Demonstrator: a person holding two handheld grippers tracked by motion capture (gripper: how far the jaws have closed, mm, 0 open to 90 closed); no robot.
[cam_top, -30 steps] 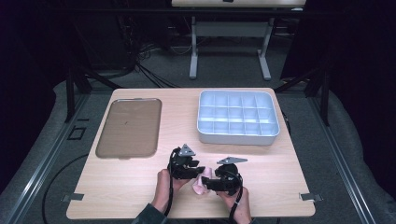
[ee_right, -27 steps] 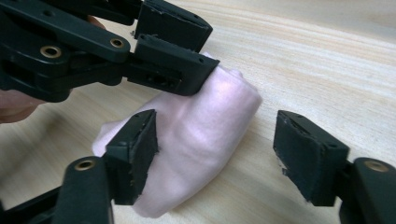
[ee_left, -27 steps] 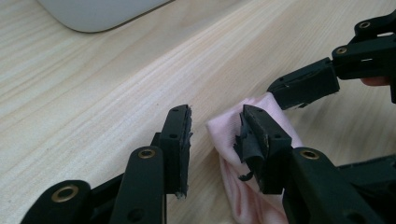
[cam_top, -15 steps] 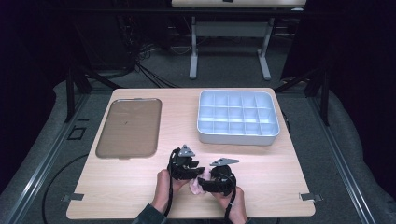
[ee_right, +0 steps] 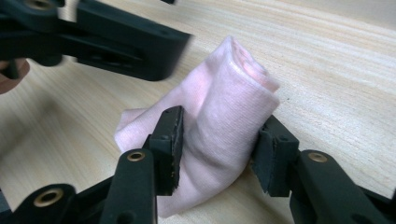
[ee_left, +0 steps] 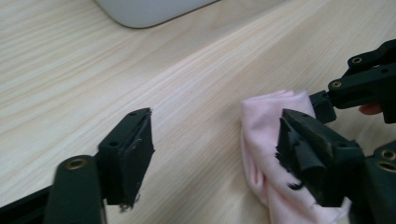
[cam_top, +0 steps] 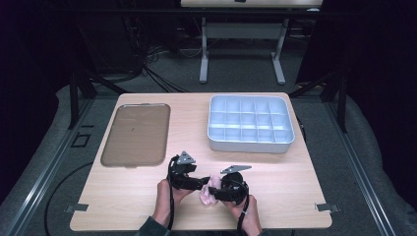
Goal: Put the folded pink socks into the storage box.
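Low in the high view, just left of centre, both tools meet over a small pink cloth (cam_top: 208,191) lying on the wooden counter (cam_top: 295,182). The right tool (cam_top: 215,192) is clamped on the cloth: in the right gripper view its two black pads press into either side of the rolled, bunched fabric (ee_right: 219,126), which bulges up between them. The left tool (cam_top: 200,184) stands wide; in the left gripper view one jaw sits over bare wood at lower left, while the other overlaps the near edge of the cloth (ee_left: 266,154) at right, whether touching it I cannot tell. A grey compartment tray (cam_top: 252,124) sits in the upper right of the counter, and a flat brown tray (cam_top: 136,133) lies at the upper left, both well apart from the cloth.
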